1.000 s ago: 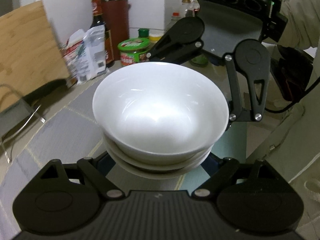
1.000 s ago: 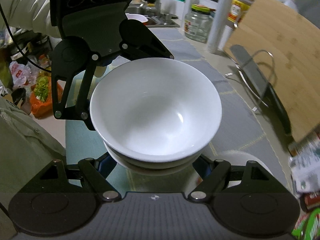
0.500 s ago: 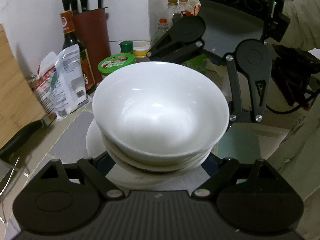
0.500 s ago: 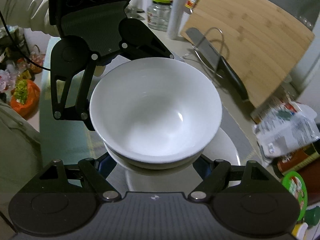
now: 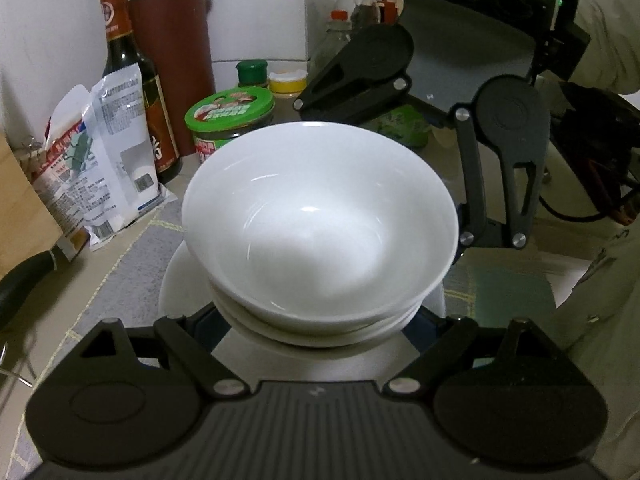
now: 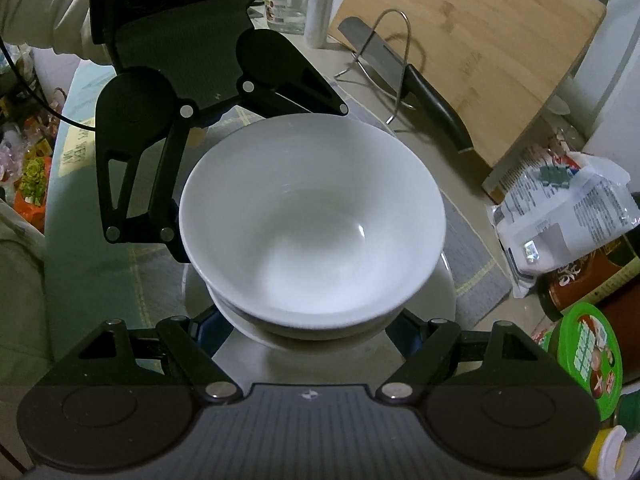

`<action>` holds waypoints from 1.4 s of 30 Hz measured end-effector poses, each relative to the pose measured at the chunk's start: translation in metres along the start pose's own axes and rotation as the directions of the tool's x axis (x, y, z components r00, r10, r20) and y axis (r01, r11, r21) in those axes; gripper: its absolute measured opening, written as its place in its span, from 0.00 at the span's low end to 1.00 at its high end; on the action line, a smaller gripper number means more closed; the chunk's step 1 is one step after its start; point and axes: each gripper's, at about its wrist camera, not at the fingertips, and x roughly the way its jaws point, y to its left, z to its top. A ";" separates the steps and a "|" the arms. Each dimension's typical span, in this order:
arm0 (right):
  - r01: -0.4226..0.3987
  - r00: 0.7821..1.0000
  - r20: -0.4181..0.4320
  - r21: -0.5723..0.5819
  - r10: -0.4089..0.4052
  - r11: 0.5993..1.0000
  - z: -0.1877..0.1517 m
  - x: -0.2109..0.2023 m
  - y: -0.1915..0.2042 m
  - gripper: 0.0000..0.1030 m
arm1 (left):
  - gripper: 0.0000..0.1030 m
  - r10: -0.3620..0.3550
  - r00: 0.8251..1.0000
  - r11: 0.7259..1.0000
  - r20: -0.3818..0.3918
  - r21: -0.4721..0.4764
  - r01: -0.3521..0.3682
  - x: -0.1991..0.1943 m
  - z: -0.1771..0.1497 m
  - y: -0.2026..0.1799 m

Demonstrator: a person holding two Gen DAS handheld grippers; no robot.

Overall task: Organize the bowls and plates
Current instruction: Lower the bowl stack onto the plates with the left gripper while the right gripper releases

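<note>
Left wrist view: stack of white bowls point(image 5: 320, 224) fills the centre, two nested at least; lower rims show under the top one. Left gripper point(image 5: 316, 332) grips the stack from the near side, its blue pads against the lower bowl walls, jaws spread wide around it. Right gripper point(image 5: 460, 216) comes from the far right, tilted steeply down, one linkage at the bowl's far rim, the other at its right side; a pale sleeve point(image 5: 608, 36) sits behind it.

Right wrist view: right gripper point(image 6: 312, 328) likewise clamps the stack's point(image 6: 312, 220) lower walls, with the left gripper point(image 6: 180, 240) opposite, at the far left.

Stack hangs just above a white plate point(image 5: 176, 280) lying on a grey mat point(image 5: 132, 264); contact cannot be judged.

Writing: green-lidded jar point(image 5: 230, 120) carries a printed label, characters unreadable. Soy sauce bottle point(image 5: 132, 80), red label, also unreadable. Printed white bag point(image 5: 116, 152), small text illegible.

Surroundings: knife block point(image 5: 172, 56) far left; bamboo cutting board point(image 6: 480, 40), wire rack point(image 6: 396, 56) and cleaver point(image 6: 408, 76) far right in the right wrist view; glass jar point(image 6: 288, 0) beyond.
</note>
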 end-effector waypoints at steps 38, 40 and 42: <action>0.061 0.996 0.065 0.099 -0.067 0.993 -0.016 -0.019 -0.004 1.00 | 0.99 0.317 0.943 0.942 0.106 -0.147 -0.300 -0.043 -0.024 -0.028; 0.101 0.991 0.076 0.115 -0.110 0.988 -0.014 -0.030 0.003 1.00 | 0.99 0.377 0.911 0.917 0.169 -0.210 -0.340 -0.059 -0.026 -0.033; 0.139 0.985 0.088 0.132 -0.151 0.981 -0.009 -0.041 0.012 1.00 | 0.99 0.419 0.879 0.893 0.226 -0.274 -0.356 -0.074 -0.028 -0.037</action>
